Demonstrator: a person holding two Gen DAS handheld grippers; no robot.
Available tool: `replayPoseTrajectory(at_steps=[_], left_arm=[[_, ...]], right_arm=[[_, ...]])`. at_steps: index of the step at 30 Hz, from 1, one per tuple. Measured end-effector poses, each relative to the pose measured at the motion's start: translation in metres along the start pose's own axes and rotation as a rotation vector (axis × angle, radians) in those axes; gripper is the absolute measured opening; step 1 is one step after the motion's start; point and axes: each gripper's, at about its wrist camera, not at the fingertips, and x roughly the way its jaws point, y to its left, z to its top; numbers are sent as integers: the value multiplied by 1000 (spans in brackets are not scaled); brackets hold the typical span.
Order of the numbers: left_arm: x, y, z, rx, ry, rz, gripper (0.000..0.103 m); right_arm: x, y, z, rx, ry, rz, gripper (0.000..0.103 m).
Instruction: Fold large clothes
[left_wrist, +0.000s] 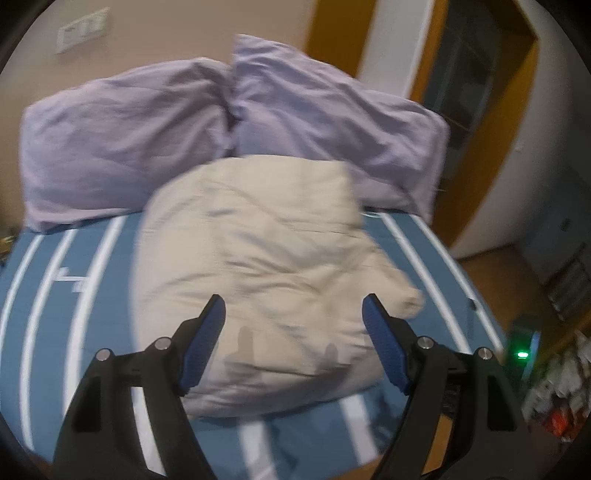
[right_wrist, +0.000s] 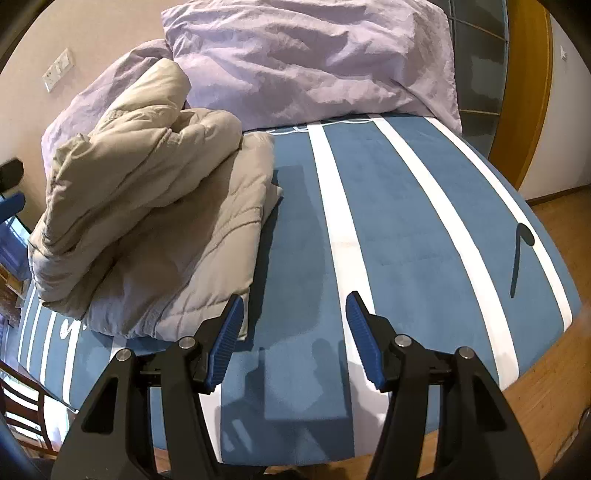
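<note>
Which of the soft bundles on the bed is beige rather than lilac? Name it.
The puffy jacket, folded in a heap on the striped blue cover. The two pillows behind it at the wall are lilac.

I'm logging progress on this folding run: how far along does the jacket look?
Mostly done, it seems: the beige puffer jacket lies folded into a thick bundle on the striped bed cover, near the lilac pillows. Nothing is in hand: left gripper and right gripper are both open and empty. At most, tidying the loose top fold remains.
</note>
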Motion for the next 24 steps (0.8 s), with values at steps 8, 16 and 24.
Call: replayPoseTrajectory(at_steps=[8,16,24], left_arm=[[18,40,-7,-36,34,175,76],[50,42,-27,-59,103,107,76],[68,30,-41,-22,130,93,75]], right_arm=[[2,1,4,-1,-4,0,59],[-8,-6,20,34,-40,-6,59],[-18,4,44,42,-89,19,59]])
